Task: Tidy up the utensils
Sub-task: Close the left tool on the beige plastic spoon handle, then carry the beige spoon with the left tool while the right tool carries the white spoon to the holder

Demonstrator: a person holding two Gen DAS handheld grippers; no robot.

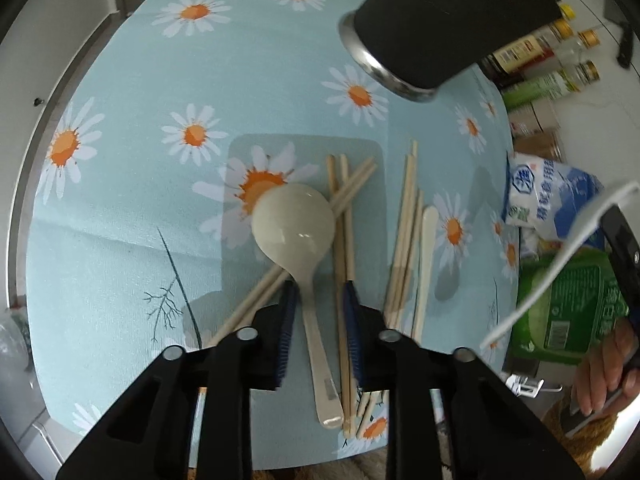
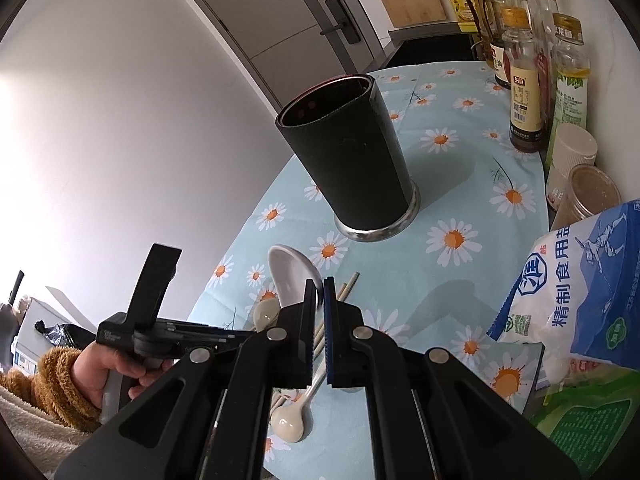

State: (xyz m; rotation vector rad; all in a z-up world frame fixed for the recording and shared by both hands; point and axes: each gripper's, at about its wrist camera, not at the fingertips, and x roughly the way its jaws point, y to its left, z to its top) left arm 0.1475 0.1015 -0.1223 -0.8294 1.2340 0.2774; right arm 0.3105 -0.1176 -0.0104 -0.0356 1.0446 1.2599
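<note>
Left gripper (image 1: 318, 312) hangs low over the bench (image 1: 132, 216), which wears a blue daisy cloth. Its fingers (image 1: 289, 320) stand apart w/ the handle of a beige spoon (image 1: 294, 220) running between them; can't tell if the pads touch it. The spoon lies bowl up across a loose pile of chopsticks (image 1: 344, 216). A 2nd bunch of chopsticks (image 1: 406, 236) lies just to the right, w/ a pale flat stick (image 1: 427, 256) beside it.

Right gripper (image 2: 319, 308) has its fingers (image 2: 331, 320) nearly together, only a thin gap showing, clamped on a white spoon (image 2: 292, 276) whose bowl rises above the tips and whose handle drops below them. In the left wrist view that white spoon (image 1: 560, 256) shows at the right edge, off the bench surface.

A black utensil holder (image 2: 348, 156) w/ a metal base stands upright further back on the bench, near the middle, well apart from the pile. Its mouth is dark; contents can't be made out. Sauce bottles (image 2: 524, 80) and a salt bag (image 2: 580, 292) line the right side. The person's left hand (image 2: 116, 364) grips the other tool's handle.
</note>
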